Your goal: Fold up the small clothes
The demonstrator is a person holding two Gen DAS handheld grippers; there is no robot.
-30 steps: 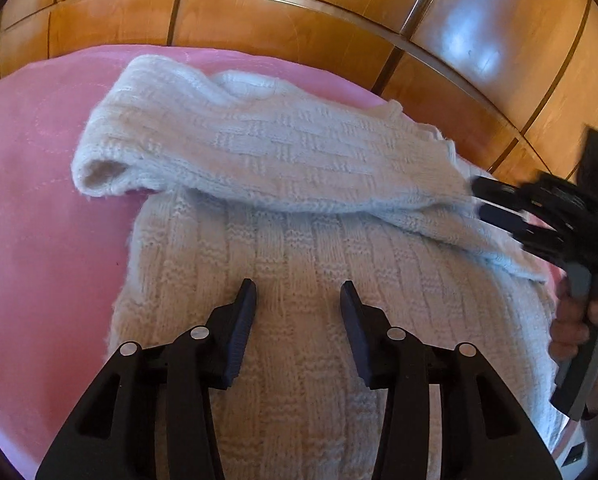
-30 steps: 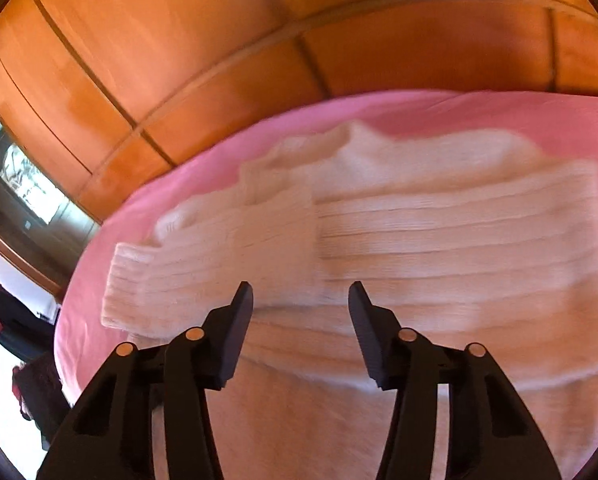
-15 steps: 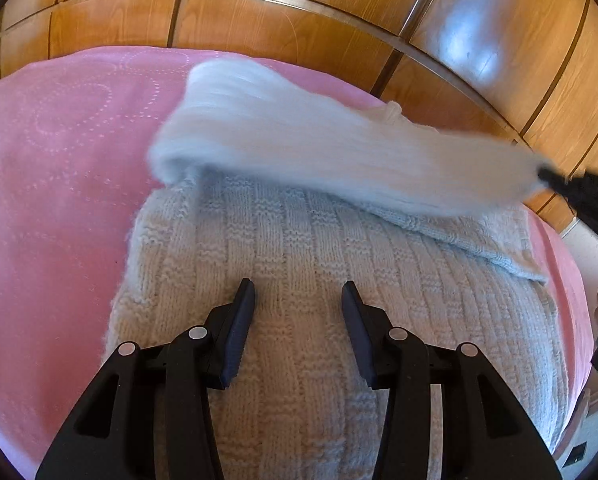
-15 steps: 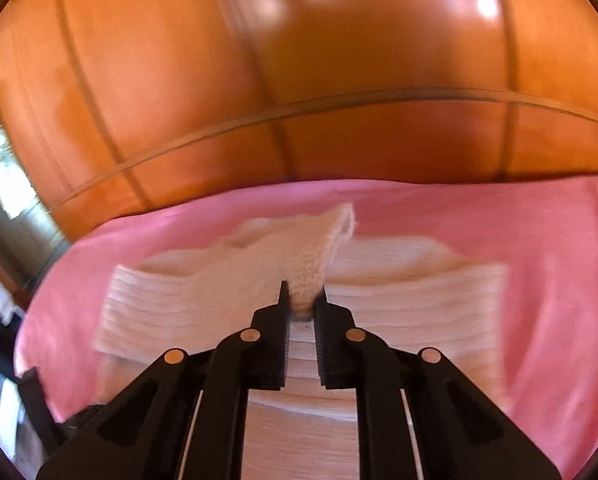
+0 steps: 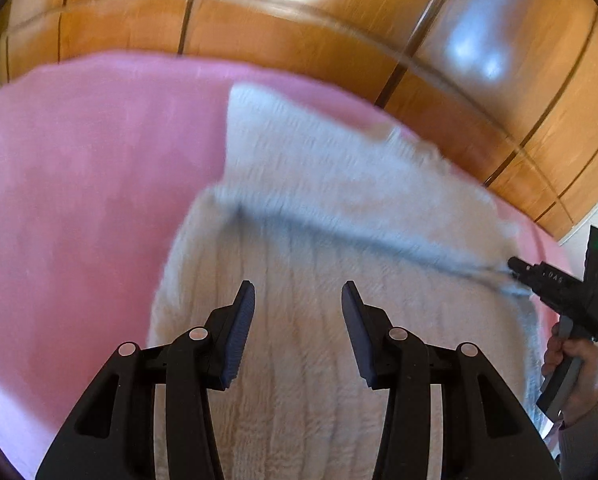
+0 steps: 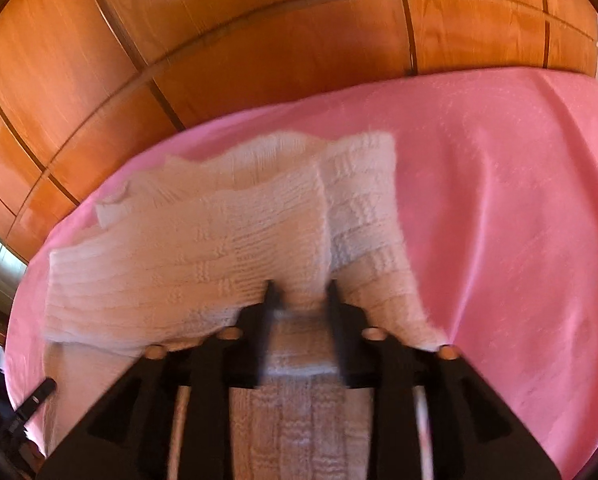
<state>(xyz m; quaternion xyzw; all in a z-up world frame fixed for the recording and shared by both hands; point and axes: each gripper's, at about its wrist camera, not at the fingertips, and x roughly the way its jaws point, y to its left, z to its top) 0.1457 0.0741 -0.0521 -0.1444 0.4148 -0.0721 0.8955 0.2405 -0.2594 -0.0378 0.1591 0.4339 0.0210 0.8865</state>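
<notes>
Wood panelling point(image 5: 299, 28) backs the scene, glossy orange-brown, with a pink cover point(image 5: 79, 200) spread below it; both views are motion-blurred.

We see a white knit sweater point(image 5: 299, 360) lying on the pink cover, its body running toward us under our left gripper point(image 5: 298, 308). That gripper hovers above the knit with its jaws partly apart and nothing between them. The sweater's left edge in this view is ragged and soft, with wide bare pink beyond it. At its far end the cloth sits close to the cover's back edge, where the panelling starts.

We see a sleeve point(image 5: 339, 184) stretched across the sweater toward the right of the left wrist view, pulled taut to the tip of our right gripper point(image 5: 513, 270), held by the right hand point(image 5: 571, 364) near the cover's right edge.

From the right wrist view, the right gripper point(image 6: 299, 296) has a bunch of sleeve point(image 6: 219, 248) knit between its fingers point(image 6: 269, 308) while the jaws are opening; blur keeps us from telling whether the pads press on it. Open pink cover point(image 6: 519, 220) fills the right side there, bare up to the wood. The sleeve's cuff edge point(image 6: 53, 288) lies left, short of the cover's rim.
</notes>
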